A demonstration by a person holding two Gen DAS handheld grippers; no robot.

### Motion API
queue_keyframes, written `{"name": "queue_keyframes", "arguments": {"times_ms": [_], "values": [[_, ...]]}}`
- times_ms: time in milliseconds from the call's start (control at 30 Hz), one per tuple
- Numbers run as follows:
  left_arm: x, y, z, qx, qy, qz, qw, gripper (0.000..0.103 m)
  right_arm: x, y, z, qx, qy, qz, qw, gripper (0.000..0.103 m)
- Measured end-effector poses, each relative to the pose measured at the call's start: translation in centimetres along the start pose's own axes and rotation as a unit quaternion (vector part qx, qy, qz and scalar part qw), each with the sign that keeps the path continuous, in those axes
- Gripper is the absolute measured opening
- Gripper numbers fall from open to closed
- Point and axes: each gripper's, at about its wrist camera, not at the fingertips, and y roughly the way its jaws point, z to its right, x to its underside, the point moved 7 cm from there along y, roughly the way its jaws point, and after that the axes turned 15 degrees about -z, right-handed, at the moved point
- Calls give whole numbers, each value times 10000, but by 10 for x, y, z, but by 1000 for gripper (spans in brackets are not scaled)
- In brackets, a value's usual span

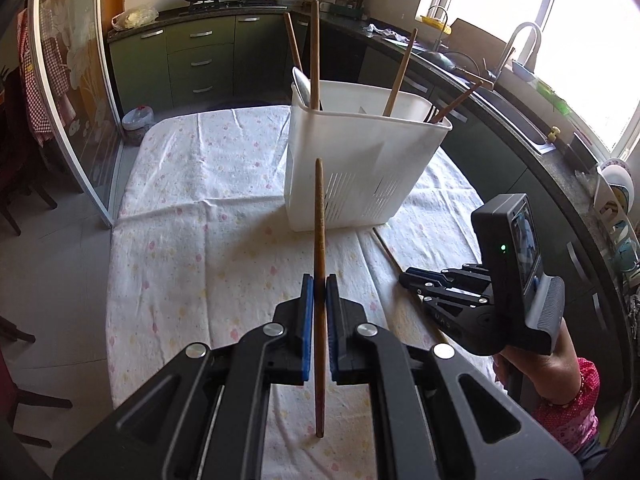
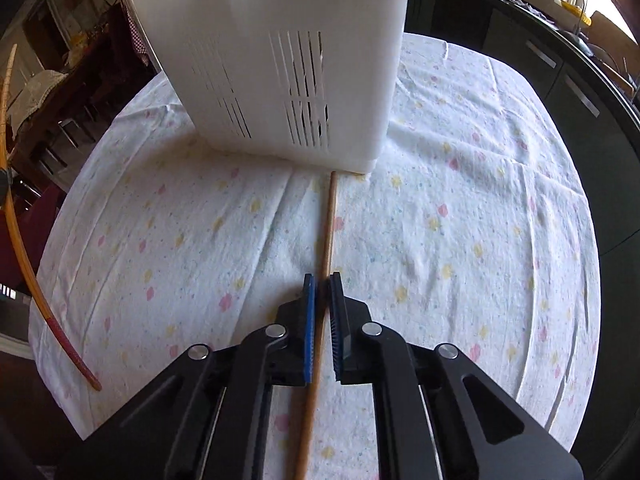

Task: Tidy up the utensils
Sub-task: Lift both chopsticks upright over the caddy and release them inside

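Both sets of fingers are pinching a chopstick each, bin waiting ahead

Left fingers (image 1: pixel 319 280) are clamping a dark chopstick (image 1: pixel 319 240) lifted upright; right fingers (image 2: pixel 322 280) are closing on a pale chopstick (image 2: pixel 327 220) lying on the table (image 2: pixel 460 220), tip touching the white bin (image 2: pixel 280 60). Thin grip, so either could be twisting or slipping loose.

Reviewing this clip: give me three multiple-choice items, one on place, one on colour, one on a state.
1. Where does the chopstick on the tablecloth end?
A. against the white basket's base
B. at the sink
C. on a chair

2. What colour are the pads on the left gripper?
A. red
B. blue
C. green

3. What is the state of the left gripper?
A. open, nothing in it
B. shut on a spoon
C. shut on a wooden chopstick

Key: 1 A, its tip meets the basket; 2 B, blue pads show; 3 C, the jaws clamp the held chopstick.
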Motion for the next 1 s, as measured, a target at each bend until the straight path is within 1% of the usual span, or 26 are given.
{"name": "queue_keyframes", "arguments": {"times_ms": [167,367,567,667,800,900,1000], "values": [[-1,-13,6,19,119,148,9998,6,7,-41,13,-617,196,546,9964,6],[-9,-44,22,71,329,455,9984,6,24,-105,27,-1124,282,1310,9846,6],[-20,-67,38,92,492,678,9964,6,34,-148,37,-1347,297,1869,9726,6],[-26,-77,44,84,552,786,9953,6,39,-170,31,-1405,239,2057,9682,6],[-37,-96,52,83,640,985,9930,6,36,-198,26,-1528,98,2268,9618,7],[-48,-117,57,58,708,1215,9900,6,31,-221,17,-1552,-70,2448,9570,7],[-65,-136,60,127,668,1378,9881,6,25,-250,8,-1541,-223,2651,9516,7]]}}
